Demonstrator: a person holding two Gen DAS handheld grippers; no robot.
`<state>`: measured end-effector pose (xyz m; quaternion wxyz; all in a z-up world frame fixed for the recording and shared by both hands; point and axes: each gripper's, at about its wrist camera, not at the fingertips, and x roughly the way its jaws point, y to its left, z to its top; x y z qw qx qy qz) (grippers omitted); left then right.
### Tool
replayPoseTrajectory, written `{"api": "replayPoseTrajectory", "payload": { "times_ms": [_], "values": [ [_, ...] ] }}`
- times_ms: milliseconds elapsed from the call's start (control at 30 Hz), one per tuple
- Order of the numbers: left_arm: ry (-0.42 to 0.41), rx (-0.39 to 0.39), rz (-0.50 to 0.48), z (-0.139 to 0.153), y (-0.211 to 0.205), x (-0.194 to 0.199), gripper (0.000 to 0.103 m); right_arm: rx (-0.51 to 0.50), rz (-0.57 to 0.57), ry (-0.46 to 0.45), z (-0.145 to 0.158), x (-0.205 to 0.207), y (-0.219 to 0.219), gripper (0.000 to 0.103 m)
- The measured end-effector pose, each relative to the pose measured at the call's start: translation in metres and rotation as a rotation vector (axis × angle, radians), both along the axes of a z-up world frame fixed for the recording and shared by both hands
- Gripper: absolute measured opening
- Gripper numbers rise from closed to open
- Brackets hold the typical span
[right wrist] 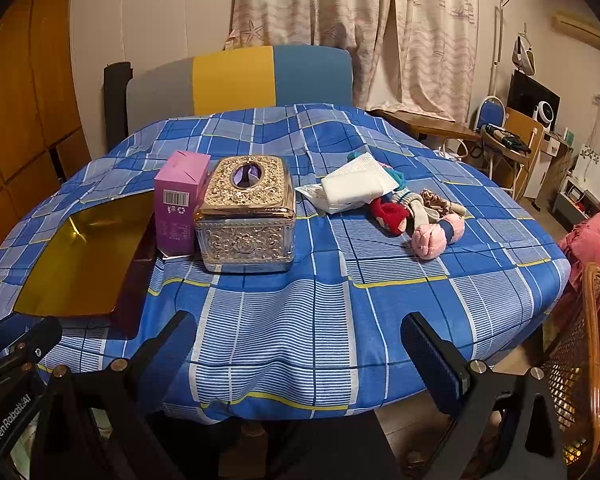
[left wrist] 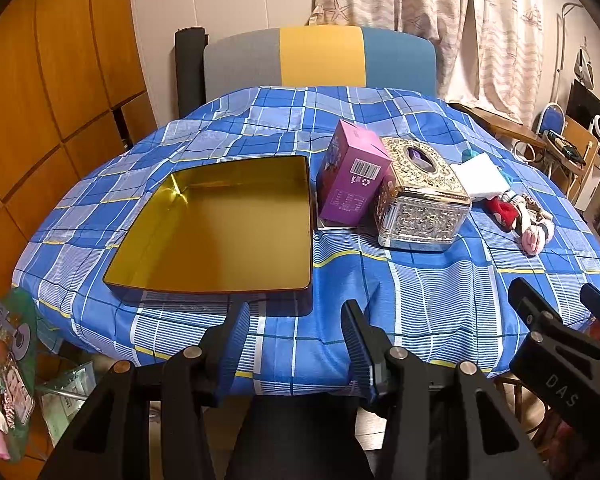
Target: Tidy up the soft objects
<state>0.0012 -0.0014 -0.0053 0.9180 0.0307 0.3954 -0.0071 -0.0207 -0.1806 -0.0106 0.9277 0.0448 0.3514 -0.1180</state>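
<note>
A pile of soft things lies on the table's right side: a white folded cloth point(right wrist: 354, 188), a teal item point(right wrist: 398, 176), a red sock point(right wrist: 388, 214) and pink rolled socks point(right wrist: 436, 236); the pile also shows in the left wrist view point(left wrist: 512, 210). An open gold-lined tin tray point(left wrist: 216, 232) lies at the left, also seen in the right wrist view point(right wrist: 80, 256). My left gripper point(left wrist: 296, 324) is open and empty at the table's front edge, before the tray. My right gripper point(right wrist: 300, 336) is open and empty at the front edge, short of the pile.
A purple carton point(left wrist: 352, 176) and an ornate gold tissue box point(left wrist: 420, 196) stand mid-table between tray and pile. A blue plaid cloth point(right wrist: 300, 300) covers the round table. A chair point(left wrist: 320, 60) stands behind. A wicker chair point(right wrist: 580, 360) is at the right.
</note>
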Motion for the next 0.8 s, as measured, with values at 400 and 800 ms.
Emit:
{"api": "replayPoseTrajectory", "payload": {
  "times_ms": [400, 800],
  "values": [
    [0.001, 0.007, -0.002, 0.0, -0.0002, -0.0008, 0.048, -0.002, 0.006, 0.007, -0.0009, 0.0019, 0.0021, 0.103],
    [0.008, 0.009, 0.0, -0.0027, -0.0003, 0.001, 0.048, -0.003, 0.009, 0.006, -0.0013, 0.0016, 0.0016, 0.103]
  ]
}}
